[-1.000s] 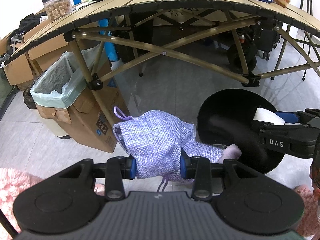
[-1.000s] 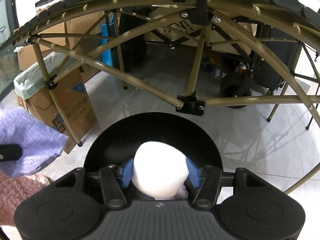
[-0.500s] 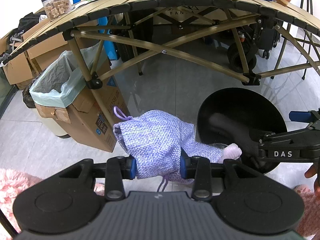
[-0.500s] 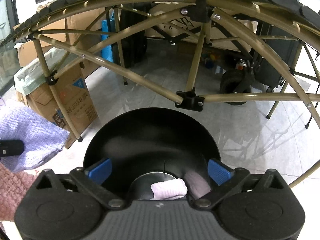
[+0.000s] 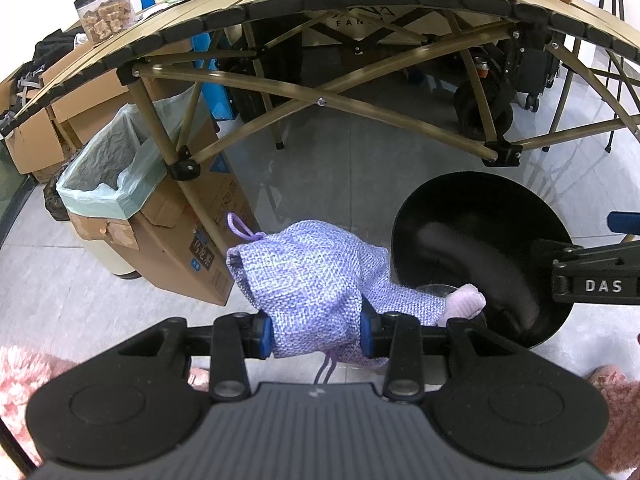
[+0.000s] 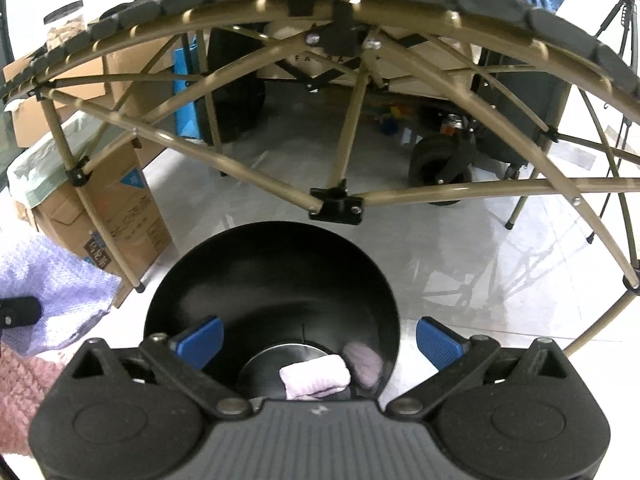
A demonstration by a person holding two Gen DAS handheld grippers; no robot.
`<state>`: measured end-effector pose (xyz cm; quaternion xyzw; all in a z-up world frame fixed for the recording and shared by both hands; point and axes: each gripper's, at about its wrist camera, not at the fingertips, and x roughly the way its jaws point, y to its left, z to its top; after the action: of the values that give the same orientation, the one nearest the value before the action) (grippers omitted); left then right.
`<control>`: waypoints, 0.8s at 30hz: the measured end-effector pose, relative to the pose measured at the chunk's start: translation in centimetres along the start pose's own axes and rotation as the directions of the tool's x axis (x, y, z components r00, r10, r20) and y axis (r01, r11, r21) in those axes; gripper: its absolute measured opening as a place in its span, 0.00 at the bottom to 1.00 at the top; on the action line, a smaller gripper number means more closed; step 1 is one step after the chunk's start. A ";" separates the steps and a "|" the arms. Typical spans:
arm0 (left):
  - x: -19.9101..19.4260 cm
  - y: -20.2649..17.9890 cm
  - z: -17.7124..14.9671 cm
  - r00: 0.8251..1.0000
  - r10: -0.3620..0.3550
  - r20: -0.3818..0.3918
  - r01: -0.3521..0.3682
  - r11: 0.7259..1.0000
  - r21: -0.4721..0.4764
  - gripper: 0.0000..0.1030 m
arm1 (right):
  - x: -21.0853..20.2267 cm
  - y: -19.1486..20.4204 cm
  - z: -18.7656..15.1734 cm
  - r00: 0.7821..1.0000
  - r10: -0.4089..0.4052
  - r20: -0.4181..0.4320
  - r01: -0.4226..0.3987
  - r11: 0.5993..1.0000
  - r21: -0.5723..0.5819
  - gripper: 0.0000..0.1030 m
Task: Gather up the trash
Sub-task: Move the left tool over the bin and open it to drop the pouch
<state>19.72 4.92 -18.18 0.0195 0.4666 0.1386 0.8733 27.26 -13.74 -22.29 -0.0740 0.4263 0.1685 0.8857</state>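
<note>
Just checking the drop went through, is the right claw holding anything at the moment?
No, the right claw stands wide open with nothing between its pads, and the white wad lies inside the black bin.

- A purple woven bag (image 5: 316, 280) is seen beside the black bin (image 5: 480, 256).
- A pale pink wad (image 6: 315, 375) is seen inside the black bin.
- Blue pads (image 6: 438, 337) are seen above it.

Bright, even light; strong fisheye bending; right view perhaps softer.
</note>
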 end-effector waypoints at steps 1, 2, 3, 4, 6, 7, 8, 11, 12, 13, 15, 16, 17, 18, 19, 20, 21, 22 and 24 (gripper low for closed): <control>0.1 -0.1 0.1 1.000 -0.002 0.000 0.002 1.000 0.003 0.37 | -0.2 -0.2 0.0 1.000 -0.004 0.001 0.004 1.000 0.004 1.00; 0.1 -0.3 0.2 1.000 -0.004 0.000 0.004 1.000 0.006 0.37 | -0.3 -0.3 0.1 1.000 -0.008 0.003 0.008 1.000 0.009 1.00; 0.1 -0.5 0.3 1.000 -0.006 0.001 0.006 1.000 0.009 0.37 | -0.6 -0.6 0.1 1.000 -0.013 0.006 0.013 1.000 0.016 1.00; 0.2 -0.6 0.4 1.000 -0.009 0.001 0.009 1.000 0.013 0.37 | -0.8 -0.8 0.2 1.000 -0.017 0.008 0.017 1.000 0.023 1.00; 0.3 -1.1 0.7 1.000 -0.014 0.002 0.014 1.000 0.020 0.37 | -1.2 -1.3 0.2 1.000 -0.026 0.012 0.025 0.999 0.041 1.00; 0.4 -1.3 0.8 1.000 -0.017 0.001 0.017 1.000 0.024 0.37 | -1.4 -1.6 0.3 0.999 -0.030 0.013 0.029 0.998 0.051 1.00; 0.4 -1.5 0.9 1.000 -0.019 0.001 0.019 0.999 0.027 0.37 | -1.5 -1.9 0.4 0.999 -0.034 0.014 0.033 0.998 0.059 1.00; 0.7 -2.2 1.3 1.000 -0.027 0.000 0.027 0.999 0.038 0.37 | -2.1 -3.0 0.6 0.998 -0.052 0.016 0.051 0.995 0.088 1.00; 0.8 -2.4 1.4 1.000 -0.030 0.000 0.030 0.999 0.042 0.37 | -2.3 -3.4 0.8 0.998 -0.059 0.018 0.057 0.994 0.098 1.00; 0.8 -2.7 1.5 0.999 -0.034 0.000 0.034 0.998 0.046 0.37 | -2.5 -3.7 0.9 0.998 -0.063 0.020 0.060 0.993 0.106 1.00; 1.1 -3.1 1.8 0.999 -0.042 -0.001 0.042 0.998 0.052 0.37 | -3.0 -4.5 1.0 0.997 -0.071 0.029 0.067 0.990 0.127 1.00; 1.2 -3.4 1.9 0.999 -0.045 -0.002 0.045 0.997 0.055 0.37 | -3.3 -5.0 1.1 0.997 -0.075 0.033 0.069 0.988 0.138 1.00; 1.3 -3.7 2.1 0.999 -0.049 -0.002 0.049 0.997 0.060 0.37 | -3.7 -5.5 1.2 0.996 -0.077 0.036 0.071 0.986 0.149 1.00; 1.5 -3.9 2.3 0.999 -0.052 -0.003 0.052 0.997 0.064 0.37 | -3.9 -5.9 1.3 0.996 -0.081 0.039 0.074 0.984 0.161 1.00; 1.6 -4.2 2.4 0.998 -0.055 -0.004 0.056 0.996 0.068 0.37 | -4.1 -6.3 1.3 0.996 -0.084 0.039 0.076 0.982 0.170 1.00; 1.7 -4.6 2.6 0.998 -0.058 -0.004 0.059 0.996 0.073 0.37 | -4.3 -6.6 1.4 0.995 -0.087 0.040 0.079 0.981 0.179 1.00; 1.9 -4.9 2.7 0.998 -0.063 -0.004 0.063 0.995 0.077 0.37 | -4.5 -6.9 1.5 0.995 -0.090 0.042 0.081 0.978 0.190 1.00; 2.0 -5.2 2.9 0.998 -0.069 -0.004 0.069 0.994 0.081 0.37 | -4.7 -7.1 1.5 0.995 -0.093 0.044 0.082 0.977 0.198 1.00; 2.3 -5.8 3.2 0.997 -0.080 -0.004 0.080 0.993 0.086 0.37 | -5.1 -7.7 1.5 0.994 -0.096 0.048 0.084 0.974 0.210 1.00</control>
<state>24.80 0.26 -19.18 0.0384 0.4729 0.0831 0.8763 28.18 -21.69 -17.49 0.0047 0.4121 0.0849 0.9072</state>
